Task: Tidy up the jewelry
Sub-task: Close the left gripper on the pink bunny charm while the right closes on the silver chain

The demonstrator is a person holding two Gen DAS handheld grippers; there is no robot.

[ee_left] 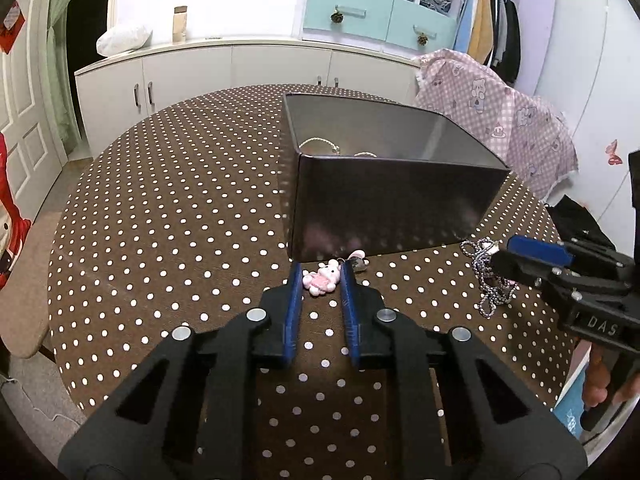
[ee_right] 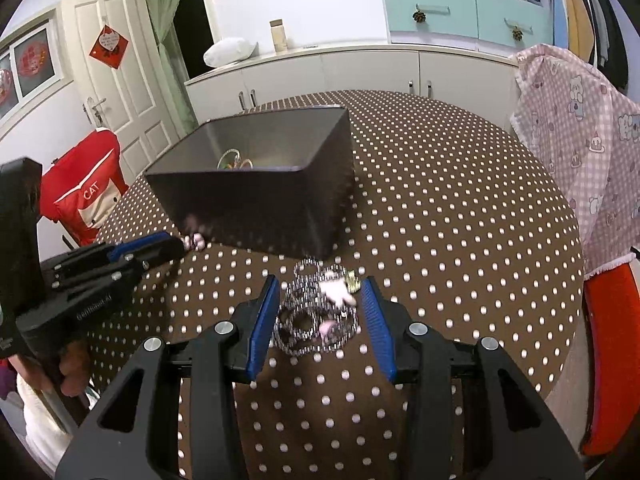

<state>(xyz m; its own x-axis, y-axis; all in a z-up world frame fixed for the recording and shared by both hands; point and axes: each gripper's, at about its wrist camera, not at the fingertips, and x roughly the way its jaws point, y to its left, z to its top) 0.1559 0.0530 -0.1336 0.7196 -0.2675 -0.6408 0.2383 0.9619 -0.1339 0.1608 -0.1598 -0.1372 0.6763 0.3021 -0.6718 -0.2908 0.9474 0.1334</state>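
The left gripper (ee_left: 320,276) pointed down at a slant toward the table (ee_left: 180,208). Its two blue fingers (ee_left: 295,292) sat close on each side of a little pink bunny charm (ee_left: 322,279). The fingers looked like they were touching the charm, so the claw was clamped on it. The charm lay on the dotted cloth, just in front of the near wall of the dark box (ee_left: 392,200).

The right gripper (ee_right: 320,300) also tipped down toward the table. Its blue fingers (ee_right: 264,320) stood apart, one on each side of a silver chain (ee_right: 312,320). The chain lay in a loose heap on the cloth between them. The fingers were not pressing on it. A small white bit (ee_right: 336,290) sat on top of the heap, but it was too blurry to tell what it was.

A person's hand (ee_left: 604,384) held the right gripper's handle, low on the right in the left camera's view.

The box was open on top. Some pale beads (ee_left: 320,145) lay inside it. Beyond the table stood a long white cabinet (ee_left: 224,68). A pink checked cloth (ee_left: 500,120) hung to the far right.
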